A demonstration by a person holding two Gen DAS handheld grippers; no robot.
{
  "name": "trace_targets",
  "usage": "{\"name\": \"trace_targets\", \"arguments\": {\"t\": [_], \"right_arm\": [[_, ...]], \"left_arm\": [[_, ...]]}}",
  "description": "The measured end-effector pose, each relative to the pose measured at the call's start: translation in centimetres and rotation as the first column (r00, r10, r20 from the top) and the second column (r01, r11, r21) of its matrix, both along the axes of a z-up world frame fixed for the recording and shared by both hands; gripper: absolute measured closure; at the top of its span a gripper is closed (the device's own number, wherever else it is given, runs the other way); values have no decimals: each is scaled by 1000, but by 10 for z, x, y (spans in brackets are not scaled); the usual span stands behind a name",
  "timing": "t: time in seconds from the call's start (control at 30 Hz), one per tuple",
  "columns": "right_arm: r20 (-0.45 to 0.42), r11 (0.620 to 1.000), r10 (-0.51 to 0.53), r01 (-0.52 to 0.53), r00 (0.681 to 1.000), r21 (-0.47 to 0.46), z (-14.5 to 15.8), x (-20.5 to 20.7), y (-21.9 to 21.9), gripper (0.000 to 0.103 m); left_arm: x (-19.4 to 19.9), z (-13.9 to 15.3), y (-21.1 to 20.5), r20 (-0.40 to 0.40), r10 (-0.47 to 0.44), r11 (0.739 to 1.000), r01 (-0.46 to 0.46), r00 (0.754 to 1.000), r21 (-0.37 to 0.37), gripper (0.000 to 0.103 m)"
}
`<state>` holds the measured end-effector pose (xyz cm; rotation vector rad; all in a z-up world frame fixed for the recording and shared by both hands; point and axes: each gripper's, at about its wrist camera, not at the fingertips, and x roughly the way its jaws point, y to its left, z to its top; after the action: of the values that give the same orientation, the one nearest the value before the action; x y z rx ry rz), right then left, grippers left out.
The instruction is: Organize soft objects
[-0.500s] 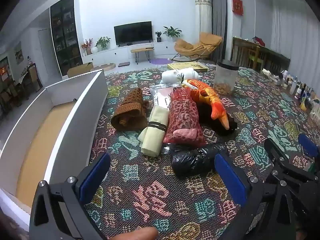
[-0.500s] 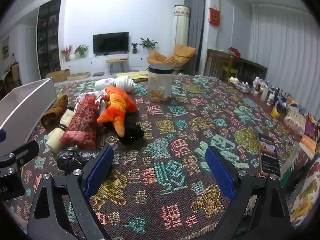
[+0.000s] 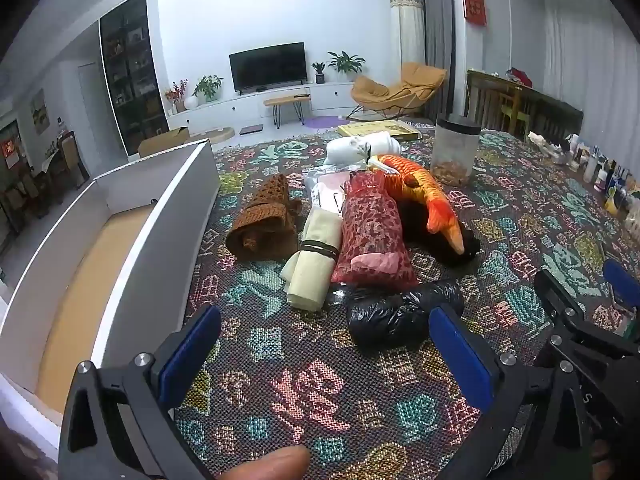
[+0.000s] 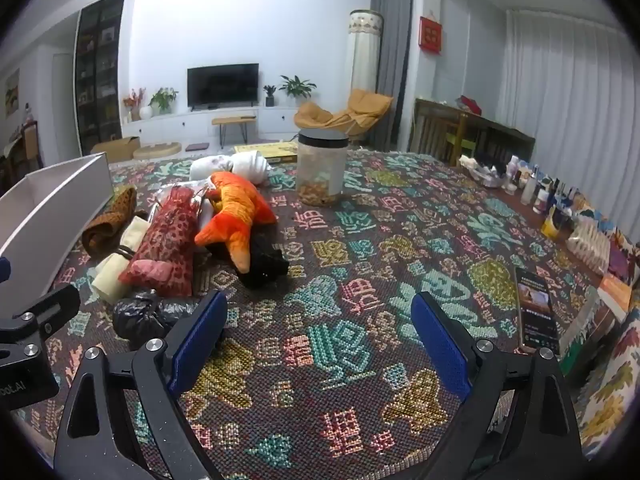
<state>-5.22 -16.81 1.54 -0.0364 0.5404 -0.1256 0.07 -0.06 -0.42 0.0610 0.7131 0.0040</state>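
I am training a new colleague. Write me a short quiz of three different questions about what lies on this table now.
1. True or false: the left gripper is shut on the crumpled black plastic bag.
2. Which thing lies nearest the white open box? A) brown knitted roll B) orange plush fish C) clear jar with dark lid
3. Fill in: the cream cloth roll is bound by a dark ____.

Key: 1 false, its jaws are open and hold nothing. 2 A. 3 band.
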Motion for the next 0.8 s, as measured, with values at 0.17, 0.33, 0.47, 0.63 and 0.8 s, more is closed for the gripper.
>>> {"name": "trace_targets", "arguments": {"t": [0.17,0.33,0.47,0.63,0.8], "right_arm": [[0,1000,0,0,1000,-1,0,0,0,8],[-1,1000,0,0,1000,-1,0,0,0,8],[-1,1000,0,0,1000,-2,0,0,1,8],[-2,1000,0,0,1000,-3,0,0,1,8],[-3,1000,0,0,1000,-3,0,1,1,8]], "left_arm": [[0,0,0,-1,5,1000,-5,1000,7,0],[1,-1,0,-4,8,1000,-7,1000,11,0],[1,-1,0,-4,8,1000,-8,1000,17,0],[1,1,0,2,10,1000,-10,1000,30,0],[2,4,-1,0,12,999,-12,1000,39,0]]}}
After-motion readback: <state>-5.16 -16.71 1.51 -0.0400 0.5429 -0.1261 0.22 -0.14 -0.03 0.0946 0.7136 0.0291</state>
